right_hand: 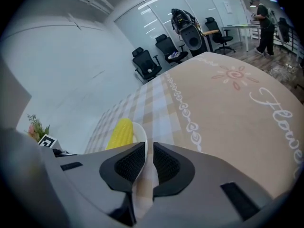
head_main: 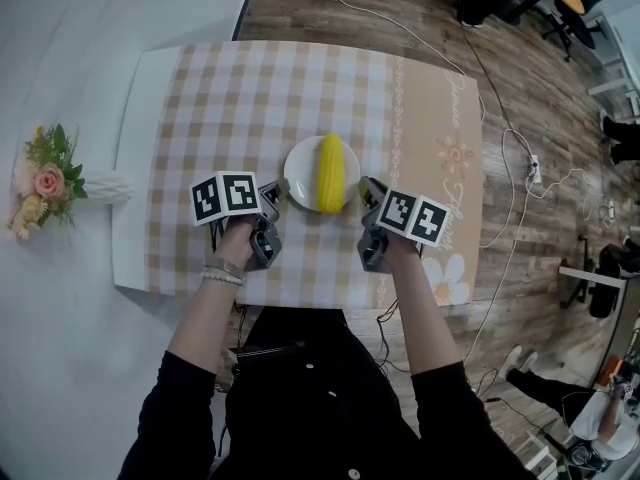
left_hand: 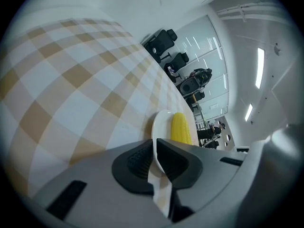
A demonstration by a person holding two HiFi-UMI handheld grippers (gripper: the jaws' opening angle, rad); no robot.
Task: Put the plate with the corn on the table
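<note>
Plate with corn lies over the middle of the table, a little toward the near edge. It is pinched from both sides: the left gripper clamps its left rim and the right gripper its right rim. Each pair of jaws is closed down to the thickness of the rim, with nothing else between them.

The step in hand looks like the set-down. To do it well, hold both grippers level with each other so the plate is flat and the loose corn, lying near to far, does not roll. Lower both together until the base rests on the checked cloth. Only then spread the jaws, both at once, and draw them out sideways so no pad drags the rim.

The head view gives the whole layout, with flowers well off to the left, but not the grip itself. Whether the plate touches the cloth I cannot tell from it. The left gripper view shows the thin white rim held edge-on between the ribbed pads, the corn just beyond. The right gripper view shows the matching hold, plus chairs past the table's far end.
</note>
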